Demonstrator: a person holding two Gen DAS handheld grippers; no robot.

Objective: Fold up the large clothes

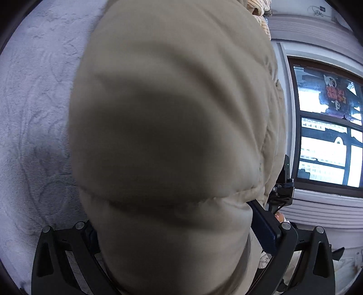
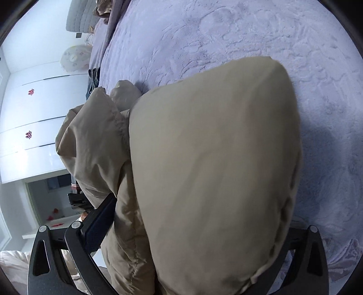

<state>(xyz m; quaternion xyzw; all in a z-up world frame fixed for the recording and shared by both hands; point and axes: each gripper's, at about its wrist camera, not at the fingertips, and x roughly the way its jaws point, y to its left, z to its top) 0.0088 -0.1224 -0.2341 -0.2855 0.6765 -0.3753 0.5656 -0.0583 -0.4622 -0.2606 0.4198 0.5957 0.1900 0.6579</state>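
A beige padded jacket point(image 1: 172, 127) fills most of the left wrist view, bulging close to the lens over the lavender bed cover point(image 1: 36, 109). My left gripper point(image 1: 181, 229) is shut on a thick fold of it; only its right finger pad point(image 1: 265, 229) shows, pressed against the cloth. In the right wrist view the same jacket point(image 2: 215, 170) hangs in front of the lens above the bed cover point(image 2: 226, 34). My right gripper point(image 2: 186, 229) is shut on it; its left pad point(image 2: 99, 222) presses the fabric, the right pad is hidden.
A window point(image 1: 329, 136) stands to the right in the left wrist view, with the other gripper's black body point(image 1: 281, 192) in front of it. White wardrobe doors point(image 2: 29, 118) and a doorway point(image 2: 52, 199) show left in the right wrist view. Striped cloth point(image 1: 258, 9) lies behind the jacket.
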